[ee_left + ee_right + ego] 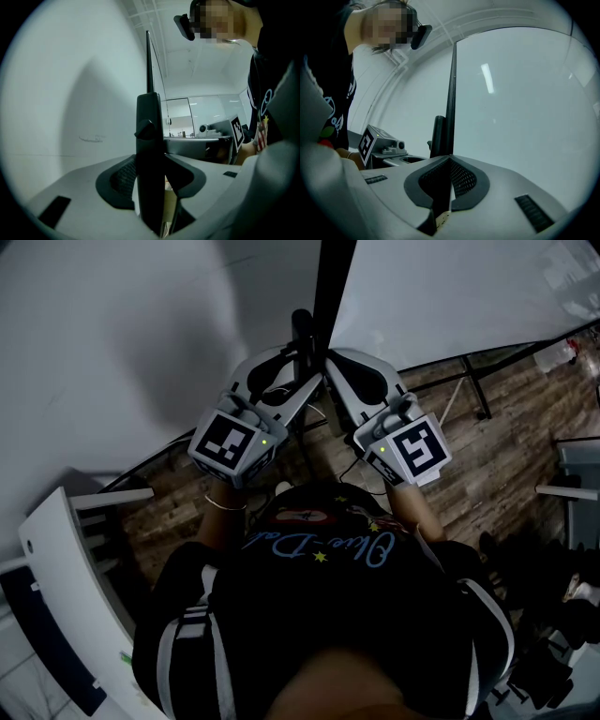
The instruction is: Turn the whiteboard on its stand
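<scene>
The whiteboard stands edge-on in front of me, its black edge running up the middle of the head view. My right gripper is shut on that thin edge; in the right gripper view the pads meet on the edge below the broad white face. My left gripper is shut on the stand's black upright post. The post carries a small knob, and the board's thin edge rises above it. Both grippers point roughly level, close side by side.
The stand's black legs spread over a wood-plank floor. A pale wall-like surface fills the left. A white shelf unit stands at the lower left, dark furniture at the right. My own body fills the bottom.
</scene>
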Demonstrator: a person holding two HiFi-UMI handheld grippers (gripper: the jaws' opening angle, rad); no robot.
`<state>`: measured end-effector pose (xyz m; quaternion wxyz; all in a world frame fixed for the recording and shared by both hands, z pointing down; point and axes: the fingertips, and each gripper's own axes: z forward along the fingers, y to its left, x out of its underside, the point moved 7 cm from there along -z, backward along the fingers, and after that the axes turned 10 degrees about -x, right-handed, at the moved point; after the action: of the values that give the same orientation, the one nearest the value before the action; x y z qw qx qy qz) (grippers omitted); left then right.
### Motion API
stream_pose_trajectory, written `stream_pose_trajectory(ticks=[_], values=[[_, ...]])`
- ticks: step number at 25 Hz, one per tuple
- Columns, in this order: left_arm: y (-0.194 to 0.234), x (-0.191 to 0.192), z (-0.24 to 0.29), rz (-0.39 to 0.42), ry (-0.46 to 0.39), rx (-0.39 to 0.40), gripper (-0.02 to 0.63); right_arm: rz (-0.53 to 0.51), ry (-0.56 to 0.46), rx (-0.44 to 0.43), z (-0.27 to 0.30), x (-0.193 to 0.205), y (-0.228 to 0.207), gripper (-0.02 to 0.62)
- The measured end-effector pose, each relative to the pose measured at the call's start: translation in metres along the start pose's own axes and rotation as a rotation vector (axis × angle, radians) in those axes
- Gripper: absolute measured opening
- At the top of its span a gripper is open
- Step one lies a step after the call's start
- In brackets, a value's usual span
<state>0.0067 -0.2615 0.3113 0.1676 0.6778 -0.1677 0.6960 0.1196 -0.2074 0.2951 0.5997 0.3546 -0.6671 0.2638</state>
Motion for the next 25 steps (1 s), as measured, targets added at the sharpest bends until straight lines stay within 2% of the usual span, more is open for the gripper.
stream_pose_trajectory(ticks=[18, 25], values=[[0.018, 0.001, -0.039, -0.012, 0.009, -0.028, 0.209, -0.001, 0.003, -0.042, 0.026, 0.002, 0.031, 0.018], [0.017, 0.0, -0.039, -0.003, 0.023, -0.033, 0.207, 0.0, -0.004, -0.042, 0.026, 0.002, 0.031, 0.018]])
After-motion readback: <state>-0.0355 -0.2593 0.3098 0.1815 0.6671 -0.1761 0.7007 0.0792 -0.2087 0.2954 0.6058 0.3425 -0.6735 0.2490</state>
